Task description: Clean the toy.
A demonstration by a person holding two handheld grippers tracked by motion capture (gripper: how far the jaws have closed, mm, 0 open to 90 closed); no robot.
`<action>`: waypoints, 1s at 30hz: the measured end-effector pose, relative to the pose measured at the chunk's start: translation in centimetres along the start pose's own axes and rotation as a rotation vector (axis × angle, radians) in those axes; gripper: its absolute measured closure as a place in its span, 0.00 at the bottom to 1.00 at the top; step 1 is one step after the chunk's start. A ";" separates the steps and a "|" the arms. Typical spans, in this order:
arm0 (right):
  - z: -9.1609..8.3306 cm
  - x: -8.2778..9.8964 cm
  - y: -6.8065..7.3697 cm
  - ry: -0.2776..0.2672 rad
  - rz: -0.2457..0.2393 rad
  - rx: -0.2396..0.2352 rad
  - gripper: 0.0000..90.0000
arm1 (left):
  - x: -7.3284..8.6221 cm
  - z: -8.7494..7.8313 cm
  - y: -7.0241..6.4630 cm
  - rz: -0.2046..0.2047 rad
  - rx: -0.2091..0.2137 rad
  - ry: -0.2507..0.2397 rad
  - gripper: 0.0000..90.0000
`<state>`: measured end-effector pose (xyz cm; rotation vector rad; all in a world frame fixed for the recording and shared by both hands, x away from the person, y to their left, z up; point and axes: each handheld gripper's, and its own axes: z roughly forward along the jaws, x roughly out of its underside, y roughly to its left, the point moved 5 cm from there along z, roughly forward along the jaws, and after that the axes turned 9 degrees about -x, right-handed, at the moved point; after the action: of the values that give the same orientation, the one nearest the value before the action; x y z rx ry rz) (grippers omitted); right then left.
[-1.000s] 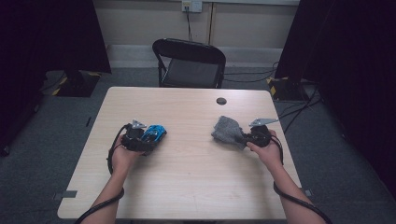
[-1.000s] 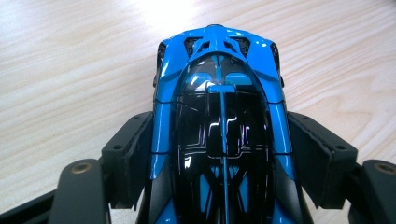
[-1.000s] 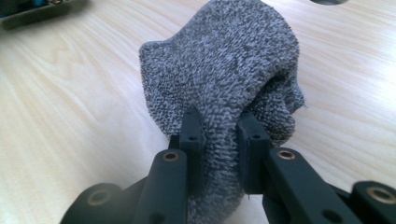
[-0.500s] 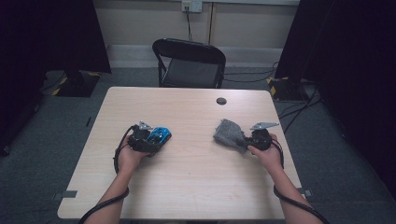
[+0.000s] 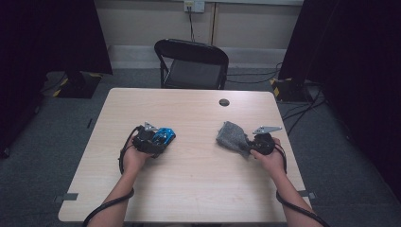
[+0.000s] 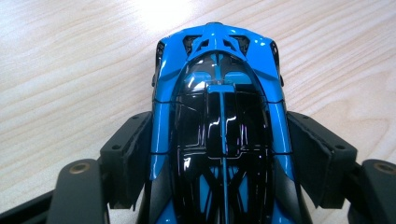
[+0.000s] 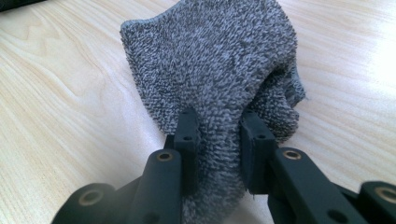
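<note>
"Left gripper view first: how did the left gripper (image 6: 219, 140) sit?"

"Its jaws stood fairly wide, one pad on each flank of the blue toy car (image 6: 217, 70), which they held just over the table (image 6: 70, 70). The nose pointed to twelve o'clock, away from the camera. From above, the car was at about nine o'clock of the table's middle."

"What worried you about that grip?"

"The pads met glossy, curved bodywork behind the middle of the car. I judged that a quick tilt or a slackened squeeze could let the car slide forward and drop nose-first onto the wood."

"And the right gripper (image 7: 219, 126)?"

"It was nearly closed, pinching a fold of the grey cloth (image 7: 210, 56). The rest of the cloth bunched toward twelve o'clock and rested on the table. In the high view it lay at about three o'clock of the middle, well apart from the car."

"Any risk on that side?"

"Only a thin fold was caught. If the right hand (image 5: 269, 158) pulled hard, the terry might creep out of the pads, I thought. A loose, trailing cloth could also snag on the car's edges or drag across the table once the two came together."
</note>
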<state>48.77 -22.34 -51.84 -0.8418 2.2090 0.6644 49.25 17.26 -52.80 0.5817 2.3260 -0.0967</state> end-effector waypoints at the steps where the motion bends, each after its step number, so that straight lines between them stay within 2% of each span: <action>1: 0.0 0.0 0.0 0.000 -0.002 0.001 0.79 | 0.0 0.0 0.0 0.001 0.000 0.000 0.31; 2: 0.0 0.0 0.0 -0.001 -0.001 0.003 0.79 | 0.0 0.1 -0.1 -0.010 -0.004 -0.007 0.31; 3: 0.0 0.0 0.0 -0.002 0.000 0.003 0.79 | 0.0 0.0 0.0 0.008 -0.003 0.004 0.31; 6: 0.0 0.1 0.1 -0.002 0.001 0.007 0.79 | 0.0 0.0 -0.1 -0.006 -0.007 -0.002 0.31; 8: 0.0 0.1 0.1 -0.001 0.003 0.009 0.78 | 0.0 0.0 0.0 0.006 -0.006 0.004 0.31; 10: 0.0 0.1 0.1 -0.001 0.001 0.011 0.78 | 0.0 0.0 -0.1 -0.009 -0.007 -0.001 0.31; 16: -0.1 0.2 0.0 0.003 0.013 0.032 0.77 | -0.2 0.0 0.0 -0.019 0.000 0.007 0.30; 19: -0.1 0.2 -0.1 0.000 0.008 0.038 0.76 | -0.2 -0.1 0.0 -0.006 -0.002 0.015 0.29; 21: -0.1 0.2 -0.1 -0.001 0.008 0.038 0.76 | -0.3 -0.1 -0.1 -0.022 -0.003 0.006 0.30; 30: -0.2 0.2 -0.2 0.001 -0.006 0.044 0.75 | -0.4 -0.3 -0.1 -0.016 -0.007 0.013 0.28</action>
<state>48.71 -22.70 -51.95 -0.8265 2.2129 0.6107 49.25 17.06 -52.34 0.5621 2.3427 -0.0919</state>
